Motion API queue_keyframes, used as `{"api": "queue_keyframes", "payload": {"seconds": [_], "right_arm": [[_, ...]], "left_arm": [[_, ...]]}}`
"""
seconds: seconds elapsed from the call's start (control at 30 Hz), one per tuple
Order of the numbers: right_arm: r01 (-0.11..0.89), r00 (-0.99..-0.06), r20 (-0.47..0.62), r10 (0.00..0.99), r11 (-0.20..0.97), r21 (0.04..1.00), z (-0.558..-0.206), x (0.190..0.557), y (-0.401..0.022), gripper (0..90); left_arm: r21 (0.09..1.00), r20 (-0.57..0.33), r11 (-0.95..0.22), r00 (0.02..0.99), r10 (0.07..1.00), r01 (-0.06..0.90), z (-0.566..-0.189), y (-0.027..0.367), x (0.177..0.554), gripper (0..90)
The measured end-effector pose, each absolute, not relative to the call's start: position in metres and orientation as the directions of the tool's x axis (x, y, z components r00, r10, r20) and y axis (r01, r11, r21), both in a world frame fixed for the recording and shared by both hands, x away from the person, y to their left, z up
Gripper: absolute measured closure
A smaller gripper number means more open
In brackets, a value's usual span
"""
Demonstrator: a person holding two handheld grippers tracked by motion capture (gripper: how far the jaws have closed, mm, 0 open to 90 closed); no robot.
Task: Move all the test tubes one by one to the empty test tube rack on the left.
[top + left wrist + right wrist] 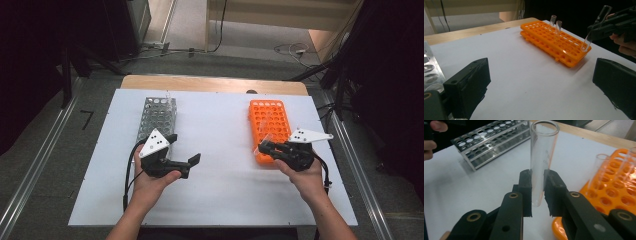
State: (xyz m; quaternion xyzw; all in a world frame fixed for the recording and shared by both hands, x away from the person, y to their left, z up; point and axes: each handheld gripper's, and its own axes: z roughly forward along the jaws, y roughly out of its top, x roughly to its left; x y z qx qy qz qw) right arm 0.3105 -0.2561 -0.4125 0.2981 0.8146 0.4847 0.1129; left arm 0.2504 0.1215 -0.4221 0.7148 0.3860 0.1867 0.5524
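Note:
My right gripper (265, 147) is shut on a clear glass test tube (541, 157), held tilted at the near left corner of the orange rack (270, 125). The tube's lower end (585, 46) is at that corner; I cannot tell if it sits in a hole. Two more glass tubes (556, 23) stand in the orange rack (554, 41). A metal rack (156, 117) with round holes stands at the left. My left gripper (184, 149) is open just in front of it, pointing right, with nothing between its jaws (541, 85).
White sheet (225, 190) covers the table, with a strip of bare wood (215, 82) along the far edge. A wide bare stretch lies between the two racks. Beyond the table are grey floor, cables and dark stands.

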Motion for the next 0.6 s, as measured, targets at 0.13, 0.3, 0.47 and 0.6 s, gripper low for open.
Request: {"api": "queue_keyframes", "payload": {"seconds": [0.13,0.3,0.47,0.6], "right_arm": [[0.366,-0.815,0.103,0.57,0.368,0.855,-0.415,0.306,-0.246,74.4],[0.354,-0.836,0.098,0.539,0.395,0.848,-0.419,0.3,-0.232,74.4],[0.333,-0.86,0.092,0.502,0.416,0.846,-0.421,0.294,-0.218,74.4],[0.319,-0.875,0.087,0.476,0.432,0.844,-0.422,0.288,-0.208,74.4]], "left_arm": [[0.935,-0.159,-0.097,0.646,0.746,0.342,-0.422,0.117,0.25,2.5],[0.936,-0.158,-0.104,0.666,0.729,0.336,-0.42,0.11,0.248,3.2],[0.937,-0.164,-0.106,0.688,0.707,0.333,-0.419,0.103,0.246,4.6],[0.939,-0.171,-0.104,0.707,0.686,0.327,-0.418,0.097,0.245,6.6]]}}
